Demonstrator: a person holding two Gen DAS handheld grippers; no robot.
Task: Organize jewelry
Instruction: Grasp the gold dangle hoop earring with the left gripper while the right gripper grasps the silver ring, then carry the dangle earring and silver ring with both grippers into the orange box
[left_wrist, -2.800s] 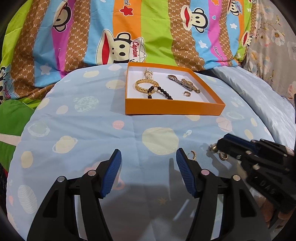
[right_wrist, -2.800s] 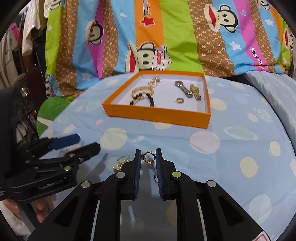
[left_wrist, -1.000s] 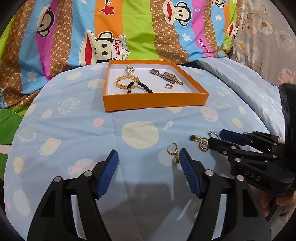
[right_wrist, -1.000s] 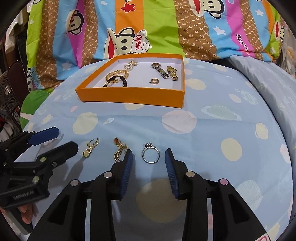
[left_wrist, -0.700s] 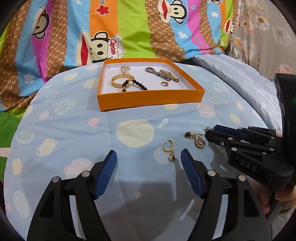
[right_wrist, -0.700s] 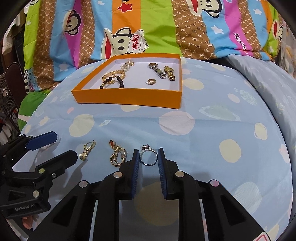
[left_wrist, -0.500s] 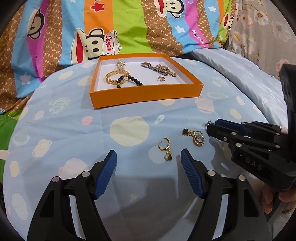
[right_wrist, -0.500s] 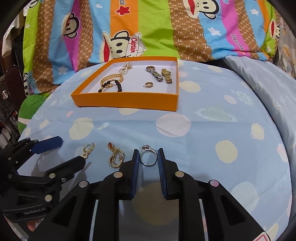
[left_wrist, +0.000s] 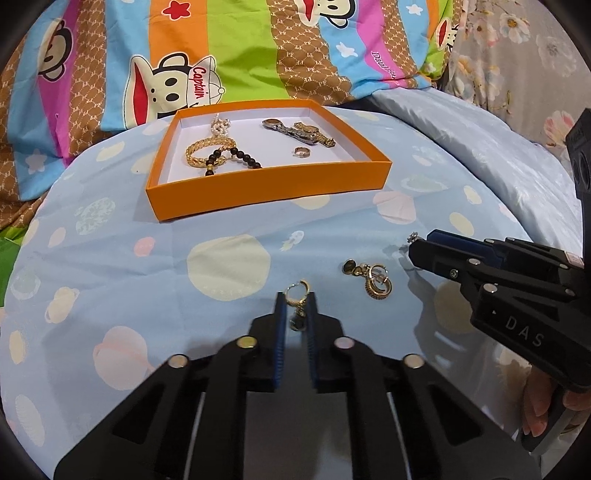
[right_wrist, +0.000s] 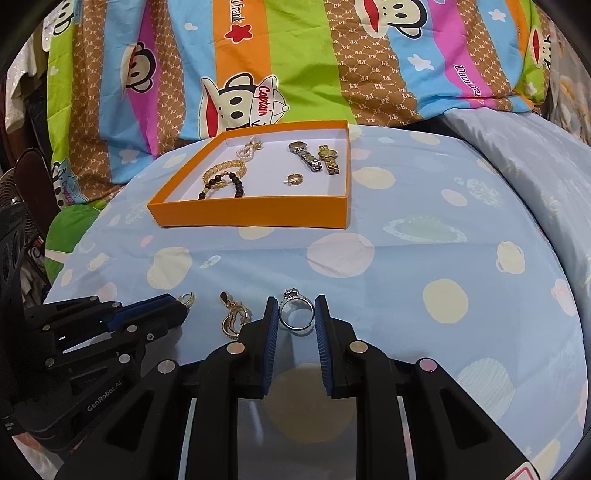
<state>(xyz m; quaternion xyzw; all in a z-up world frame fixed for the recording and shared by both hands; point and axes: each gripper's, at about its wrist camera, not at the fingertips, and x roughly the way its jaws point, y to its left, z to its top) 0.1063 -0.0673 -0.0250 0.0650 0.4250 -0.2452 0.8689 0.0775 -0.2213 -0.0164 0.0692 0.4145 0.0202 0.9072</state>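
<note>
Fingers of left gripper just closed on hoop earring, right gripper pinches silver ring; gold pendant still lies outside orange box.

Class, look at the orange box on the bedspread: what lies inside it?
Inside the orange box: a gold chain bracelet, a dark bead bracelet, a pearl piece, two watches and a small gold ring. The near wall hides the floor strip directly behind it.
</note>
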